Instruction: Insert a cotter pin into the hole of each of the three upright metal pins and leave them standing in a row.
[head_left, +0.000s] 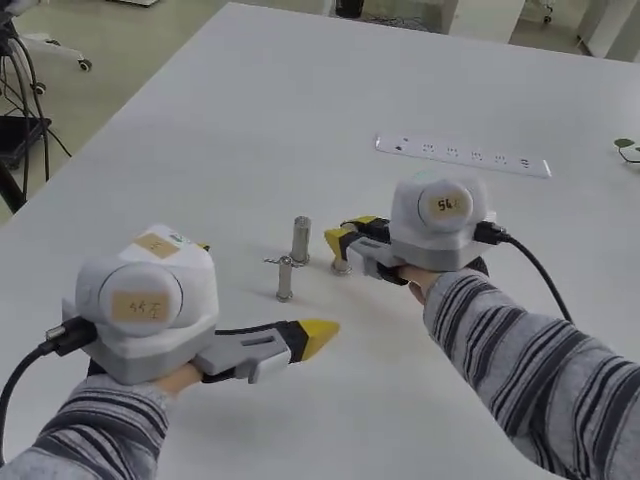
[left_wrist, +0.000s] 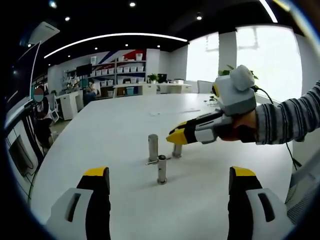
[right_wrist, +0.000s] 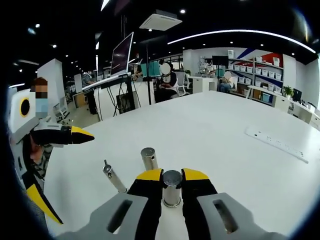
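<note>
The right gripper (right_wrist: 171, 176) is clamped on 1 upright metal pin (right_wrist: 171, 189) on the white table (right_wrist: 225, 130). The left gripper (left_wrist: 169, 174) hangs wide open and empty. Just beside the held one stand a far pin (head_left: 301, 240) and a near pin (head_left: 285, 279), which seems to carry a cotter pin (head_left: 272, 261).

The right gripper (head_left: 340, 243) clasps one upright metal pin (head_left: 342, 266) on the white table (head_left: 250, 120). A second pin (head_left: 301, 240) and a third pin (head_left: 285, 278) stand just beside it, with the left gripper (head_left: 319, 335) apart.
</note>
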